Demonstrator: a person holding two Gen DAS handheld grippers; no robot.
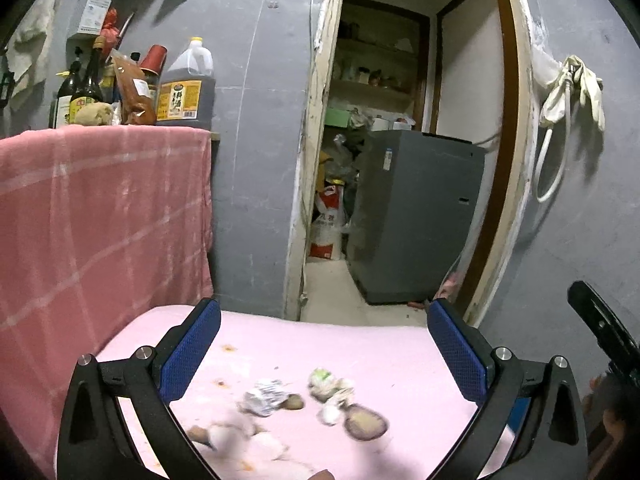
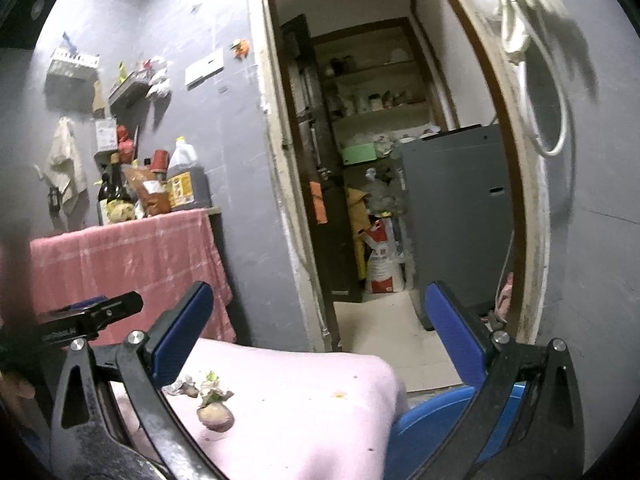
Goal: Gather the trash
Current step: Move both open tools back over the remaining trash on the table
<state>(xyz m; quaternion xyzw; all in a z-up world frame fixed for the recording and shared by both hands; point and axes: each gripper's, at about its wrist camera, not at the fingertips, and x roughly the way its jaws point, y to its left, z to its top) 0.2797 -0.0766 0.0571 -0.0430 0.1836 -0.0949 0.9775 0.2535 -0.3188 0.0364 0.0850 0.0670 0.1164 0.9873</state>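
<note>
trash: a small heap of scraps (image 1: 304, 404) is seen on the pink cloth (image 1: 380, 344), close in front of both grippers.
pieces: a crumpled paper wrapper (image 1: 264, 396), a green and white wad (image 1: 326, 384) and a round brown peel (image 1: 366, 424) are seen side by side; more pale bits lie nearer the camera, too blurred to be named.
left gripper: the left gripper (image 1: 320, 344) is held wide apart and nothing is held in it.
right gripper: the right gripper (image 2: 316, 332) is also spread wide apart and nothing is held in it.
which way from the left: the heap is found straight ahead and low, right in the gap between the two blue pads (image 1: 192, 352).
which way from the right: the same heap is seen far off to the left side, by the left finger, with the brown peel (image 2: 215, 416) nearest.
nearer hand: the left one is judged to be nearer and better lined up.
long way of the heap: the heap is stretched from left to right across the left gripper's gap, so the pieces can be taken one at a time.
next move: a short push down and forward is likely needed.
bin: a blue thing (image 2: 432, 420) is seen past the cloth edge; what it is cannot be told.
</note>
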